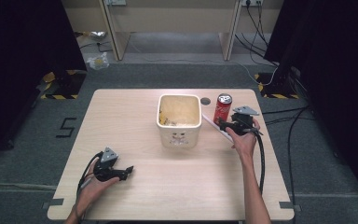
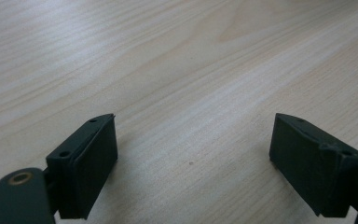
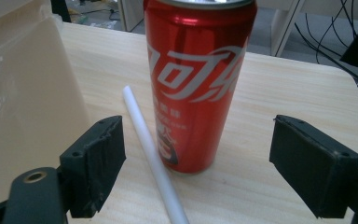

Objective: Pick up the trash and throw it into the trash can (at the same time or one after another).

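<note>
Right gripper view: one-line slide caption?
Open right hand-held gripper faces an upright red soda can, a white straw lying beside it on the wooden table.

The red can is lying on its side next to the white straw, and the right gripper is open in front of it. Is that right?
Not quite. The red can stands upright, as the right gripper view shows. The rest holds: the white straw lies on the table beside it, and the right gripper is open in front of it.

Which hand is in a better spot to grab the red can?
The right one. Its tongs are open and aimed at the red can, which stands upright just ahead between the jaws. The left tongs sit far off over bare table, across from the bin.
</note>
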Available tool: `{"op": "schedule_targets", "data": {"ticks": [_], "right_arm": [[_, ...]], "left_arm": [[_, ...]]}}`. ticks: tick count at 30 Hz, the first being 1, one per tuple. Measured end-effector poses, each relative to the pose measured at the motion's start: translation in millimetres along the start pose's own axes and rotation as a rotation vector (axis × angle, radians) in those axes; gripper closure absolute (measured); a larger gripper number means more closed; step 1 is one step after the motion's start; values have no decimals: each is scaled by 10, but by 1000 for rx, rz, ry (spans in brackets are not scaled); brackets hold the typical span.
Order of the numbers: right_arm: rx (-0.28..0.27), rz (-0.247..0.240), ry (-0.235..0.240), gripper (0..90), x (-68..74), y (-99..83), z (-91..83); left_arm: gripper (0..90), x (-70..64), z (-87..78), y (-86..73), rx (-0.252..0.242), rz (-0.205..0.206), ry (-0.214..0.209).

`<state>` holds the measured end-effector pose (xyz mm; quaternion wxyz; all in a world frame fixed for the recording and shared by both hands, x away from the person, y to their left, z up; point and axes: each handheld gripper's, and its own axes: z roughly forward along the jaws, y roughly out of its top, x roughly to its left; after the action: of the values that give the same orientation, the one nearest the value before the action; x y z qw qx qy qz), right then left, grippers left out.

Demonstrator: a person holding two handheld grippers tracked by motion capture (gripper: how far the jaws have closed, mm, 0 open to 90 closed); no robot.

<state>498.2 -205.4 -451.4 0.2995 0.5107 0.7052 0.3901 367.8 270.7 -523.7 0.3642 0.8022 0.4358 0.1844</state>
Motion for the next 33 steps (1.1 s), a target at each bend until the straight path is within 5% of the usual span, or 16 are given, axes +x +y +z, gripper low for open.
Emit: {"op": "schedule_targets", "data": {"ticks": [27, 33], "right_arm": [[-13, 39, -7, 186, 42, 141, 430], [-23, 47, -6, 262, 45, 143, 484]], "left_arm": [[143, 0, 0, 0, 0, -1, -1], [144, 0, 0, 0, 1, -1, -1]]}}
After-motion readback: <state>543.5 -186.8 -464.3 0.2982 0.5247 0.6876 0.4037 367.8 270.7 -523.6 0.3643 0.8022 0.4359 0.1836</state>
